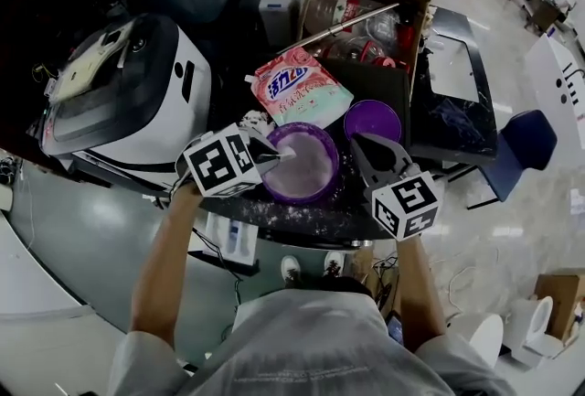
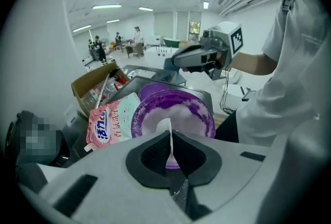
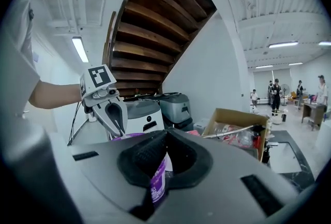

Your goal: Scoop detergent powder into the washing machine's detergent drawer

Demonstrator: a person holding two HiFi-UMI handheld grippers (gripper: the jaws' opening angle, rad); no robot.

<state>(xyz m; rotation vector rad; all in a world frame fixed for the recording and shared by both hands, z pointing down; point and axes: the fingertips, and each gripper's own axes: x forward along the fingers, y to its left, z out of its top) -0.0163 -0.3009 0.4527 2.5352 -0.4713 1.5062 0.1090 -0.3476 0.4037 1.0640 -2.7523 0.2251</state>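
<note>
**Powder scooping: how I'd handle this bit**

Powder (image 1: pixel 306 167) is sitting white and heaped in the purple tub (image 1: pixel 327 187), about mid-surface, right in front of the person. The left hand-held gripper (image 1: pixel 272 153) is clamped tight on the thin white handle of a scoop (image 2: pixel 170 137), and the far end reaches down into the powder. The right hand-held gripper (image 1: pixel 367 150) is pinched on the tub's wall. Its own view shows the purple labelled side right between the jaws, so it looks to be there to hold the tub steady.

Looks to me like the dip-and-load step, with nothing carried over yet. Tips, for what they're worth:
- That handle is skinny and held edge-on, so I'd expect it to twist in the jaws if the scoop gets shoved hard. Slide it under the powder rather than digging in.
- Hold the tub firmly while lifting, or it'll probably skate.
- Don't heap it. The dark surface (image 1: pixel 292 222) has white dust on it near the tub.
- Lift level, then tilt only once over the drawer.

Around it: the purple lid (image 1: pixel 372 120) is just beside the tub, a pink bag (image 1: pixel 299 88) is behind it, and a box (image 1: pixel 366 10) of clutter sits further back. A white machine (image 1: pixel 128 83) is well off to the left. I can't pick out a drawer in any view, so find it before lifting.
</note>
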